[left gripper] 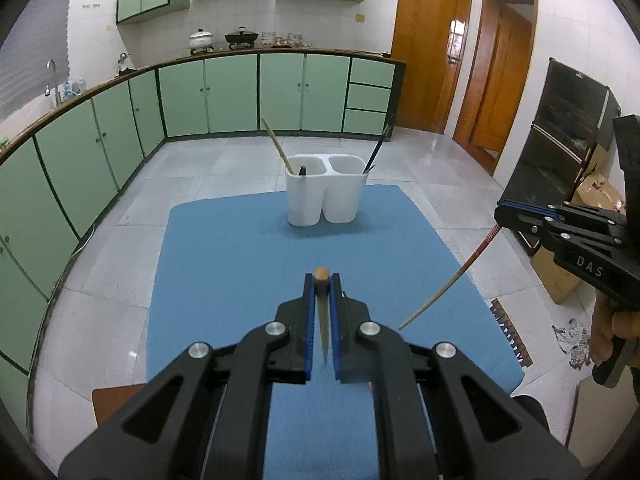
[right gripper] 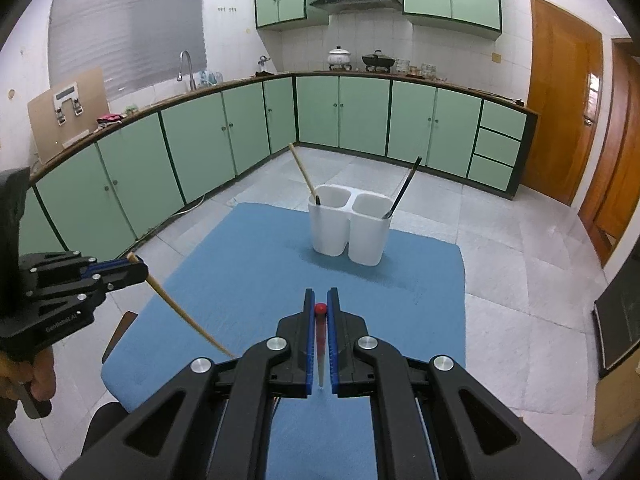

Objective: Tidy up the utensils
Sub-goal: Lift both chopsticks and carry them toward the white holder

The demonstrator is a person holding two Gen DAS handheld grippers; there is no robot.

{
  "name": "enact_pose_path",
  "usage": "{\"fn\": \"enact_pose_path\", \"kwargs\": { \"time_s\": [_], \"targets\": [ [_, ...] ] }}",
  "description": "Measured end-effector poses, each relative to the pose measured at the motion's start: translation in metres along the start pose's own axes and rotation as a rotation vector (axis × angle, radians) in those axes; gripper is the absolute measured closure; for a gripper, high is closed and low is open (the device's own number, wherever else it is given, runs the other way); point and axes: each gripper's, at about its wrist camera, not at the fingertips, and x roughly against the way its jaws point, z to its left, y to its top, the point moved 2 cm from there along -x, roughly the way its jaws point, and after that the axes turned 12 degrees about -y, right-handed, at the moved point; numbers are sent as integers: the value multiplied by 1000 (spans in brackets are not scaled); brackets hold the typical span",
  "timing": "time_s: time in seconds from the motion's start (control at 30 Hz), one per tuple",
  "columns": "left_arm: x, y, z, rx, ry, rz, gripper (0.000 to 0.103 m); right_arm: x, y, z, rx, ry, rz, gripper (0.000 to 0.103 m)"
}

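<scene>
A white two-compartment utensil holder (left gripper: 325,191) (right gripper: 349,229) stands at the far end of a blue mat (left gripper: 224,264) (right gripper: 248,272). Its left cup holds a wooden chopstick (left gripper: 275,145) (right gripper: 302,171), its right cup a black one (left gripper: 378,149) (right gripper: 404,189). My left gripper (left gripper: 322,280) (right gripper: 138,270) is shut on a plain wooden chopstick (left gripper: 322,320) (right gripper: 184,314), above the mat's near part. My right gripper (right gripper: 320,300) (left gripper: 500,214) is shut on a red-ended chopstick (right gripper: 320,332) (left gripper: 448,284), above the mat's right side.
The mat lies on a small table over a grey tiled floor. Green cabinets (left gripper: 224,92) run along the back and left. Wooden doors (left gripper: 432,52) are at the right. A dark oven (left gripper: 560,152) and cardboard boxes (left gripper: 556,280) stand at the right.
</scene>
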Motion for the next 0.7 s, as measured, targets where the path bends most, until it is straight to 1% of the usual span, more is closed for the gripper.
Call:
{"fn": "enact_pose_path", "kwargs": {
  "time_s": [0.1,0.2,0.27,0.43,0.53,0.7],
  "targets": [
    [0,18,1,-6,-4,5,97,-1,23,-4,1,-15,7,97],
    [3,41,-1,-20,-3,-14,97,-1,43,-11,-9,-27,2,97],
    [4,59,-2,-26,-1,-28,97,0,63,-15,-14,-43,-8,97],
    [5,116,-2,-59,40,-84,97,0,110,-20,-24,-68,-34,97],
    [2,150,-2,-56,62,-127,97,-4,138,-23,-38,-77,-56,97],
    [-11,199,2,-34,71,-189,97,-21,176,-32,-80,-89,-83,97]
  ]
}}
